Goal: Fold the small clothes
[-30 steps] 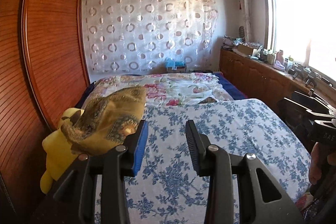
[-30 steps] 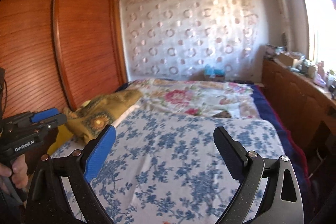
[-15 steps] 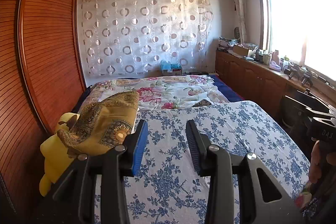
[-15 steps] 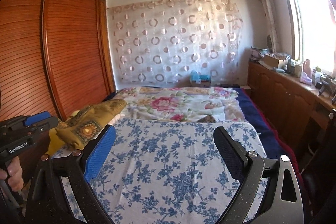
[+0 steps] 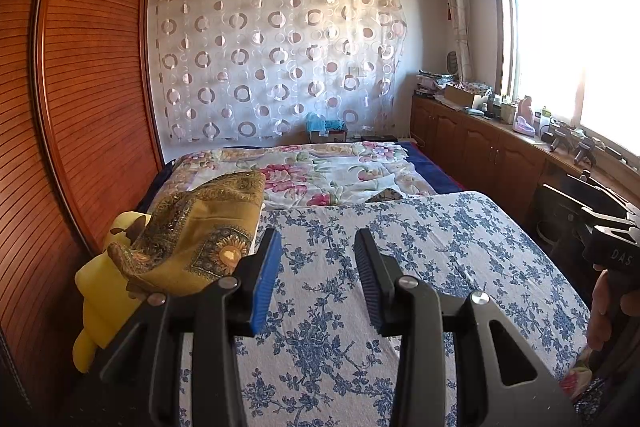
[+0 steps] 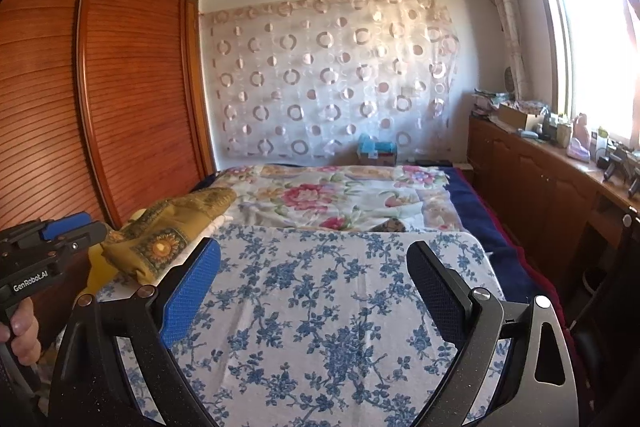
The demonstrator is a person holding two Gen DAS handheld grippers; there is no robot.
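Both tools are held level above the bed (image 5: 500, 259), which is spread with a blue-flowered sheet (image 6: 320, 307).

Left hand-held gripper (image 5: 316, 279): fingers parted by a moderate gap, nothing between them. Right hand-held gripper (image 6: 314, 291): fingers spread wide, likewise empty.

The only loose fabric item in view is a mustard-gold patterned cloth (image 5: 200, 231), bunched at the bed's left edge, draped partly over a yellow plush toy (image 5: 100, 291). Whether it is the garment to be folded cannot be confirmed. No other small clothes are visible on the sheet, folded or not.

Relation: the cloth lies ahead and to the left of both tools, its long axis running away from the cameras along the wardrobe (image 5: 80, 87) side. The left tool is the nearer; judged, any reach for it falls to that hand.
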